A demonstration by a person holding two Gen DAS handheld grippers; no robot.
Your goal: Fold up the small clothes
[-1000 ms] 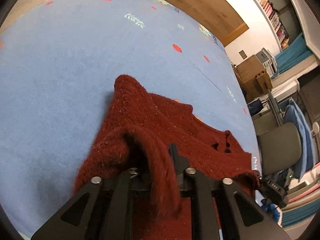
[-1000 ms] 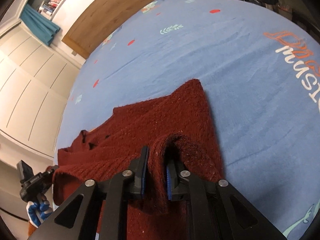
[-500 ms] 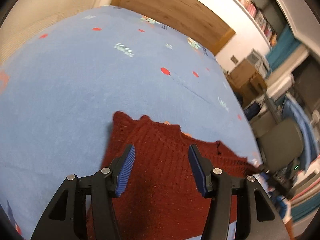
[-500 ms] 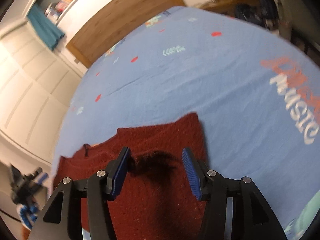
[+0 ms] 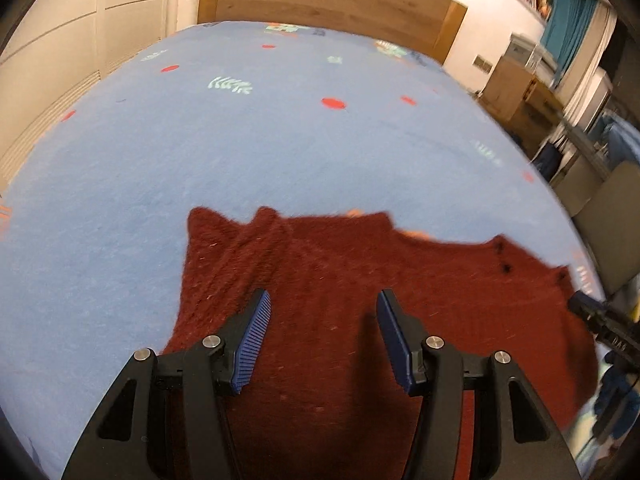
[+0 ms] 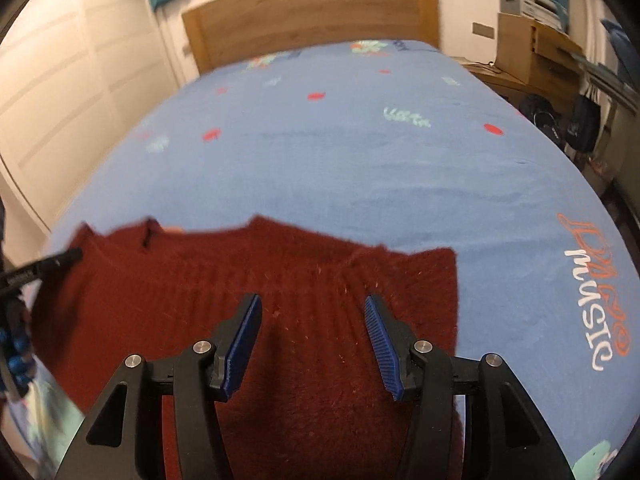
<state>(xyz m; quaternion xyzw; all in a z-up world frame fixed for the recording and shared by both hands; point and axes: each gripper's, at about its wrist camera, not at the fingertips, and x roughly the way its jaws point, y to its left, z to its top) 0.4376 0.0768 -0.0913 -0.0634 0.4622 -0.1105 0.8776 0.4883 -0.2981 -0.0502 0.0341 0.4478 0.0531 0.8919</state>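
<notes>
Left wrist view: the left gripper [image 5: 323, 334] hangs over the dark red knitted sweater [image 5: 360, 288], jaws parted about halfway after just opening, nothing between the pads. The sweater lies spread on the blue bedspread [image 5: 240, 140]. Over to the right gripper [image 6: 312, 336]: likewise just opened, half-wide, empty, above the sweater's right part.

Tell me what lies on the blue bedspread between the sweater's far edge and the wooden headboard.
Nothing: in both wrist views the bedspread runs bare, only its printed patterns showing, from the dark red sweater to the headboard.
</notes>
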